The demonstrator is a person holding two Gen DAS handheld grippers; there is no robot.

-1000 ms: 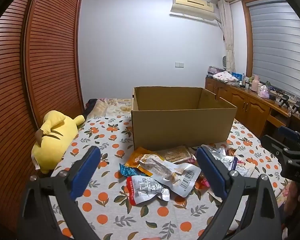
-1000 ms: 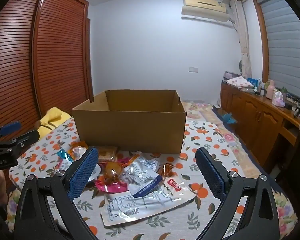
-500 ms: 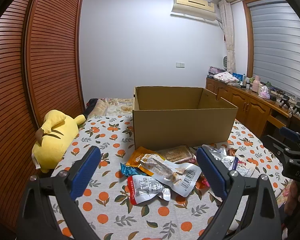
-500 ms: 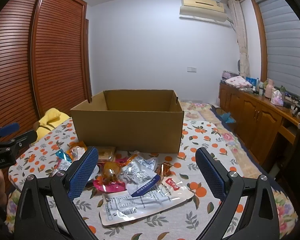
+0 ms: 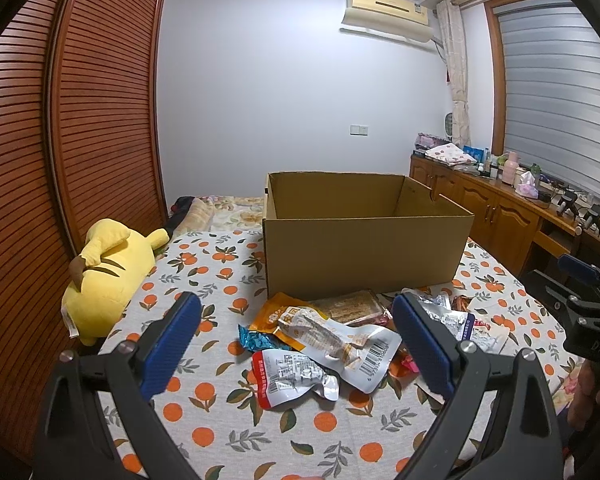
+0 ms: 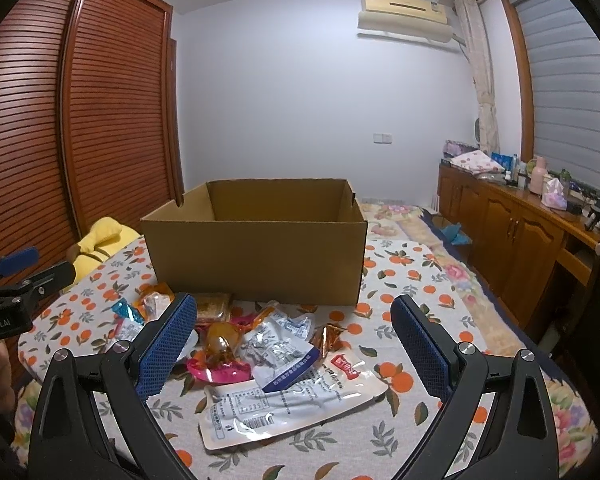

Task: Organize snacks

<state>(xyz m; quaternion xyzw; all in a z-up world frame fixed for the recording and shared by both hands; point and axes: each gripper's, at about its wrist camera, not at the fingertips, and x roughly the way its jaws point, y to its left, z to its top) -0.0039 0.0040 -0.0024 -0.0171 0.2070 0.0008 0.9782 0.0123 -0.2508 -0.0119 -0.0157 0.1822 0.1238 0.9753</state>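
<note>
Boxy corrugated cardboard box [image 5: 364, 256], crinkly foil snack packets [image 5: 332, 340]

In the left wrist view, a box [image 5: 364, 244] is set at the centre of the frame on a table [image 5: 204, 272]. Packets [image 5: 328, 336] are piled just below the box, in front of it, at lower centre. A plush toy [image 5: 104, 276] is laid at the left edge of the table, beside a wardrobe [image 5: 60, 152] that fills the left of the frame. A cabinet [image 5: 496, 216] is placed at the right, behind the table. An air conditioner [image 5: 386, 14] is mounted at upper right.
</note>
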